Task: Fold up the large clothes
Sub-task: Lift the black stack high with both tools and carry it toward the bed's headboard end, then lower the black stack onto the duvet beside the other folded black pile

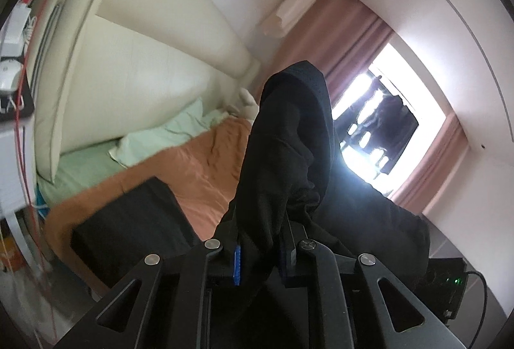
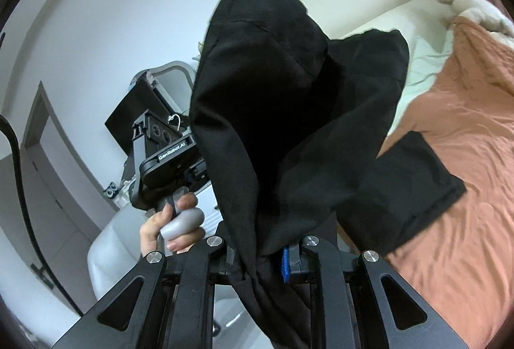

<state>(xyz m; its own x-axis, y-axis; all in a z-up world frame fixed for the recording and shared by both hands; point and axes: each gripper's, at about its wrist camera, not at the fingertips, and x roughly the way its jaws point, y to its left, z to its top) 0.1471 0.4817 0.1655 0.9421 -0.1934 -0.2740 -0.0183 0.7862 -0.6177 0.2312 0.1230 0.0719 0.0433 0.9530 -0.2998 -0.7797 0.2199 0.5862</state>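
Cream headboard (image 1: 135, 66), orange bedspread (image 1: 205, 162), pink curtains (image 1: 347, 27), bright window (image 1: 379, 111).

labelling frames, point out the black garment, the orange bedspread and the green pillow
black garment (image 2: 273, 111): right wrist view, middle of the lifted cloth
orange bedspread (image 2: 465, 137): right wrist view, bare wrinkled area
green pillow (image 1: 160, 137): left wrist view, its centre

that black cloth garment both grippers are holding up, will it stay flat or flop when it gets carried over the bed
Probably floppy: the black cloth garment bunches and droops in soft folds above the right gripper. It looks light, since a narrow pinch in the left gripper seems to carry it. One part already trails onto the orange bed cover, so it may drag.
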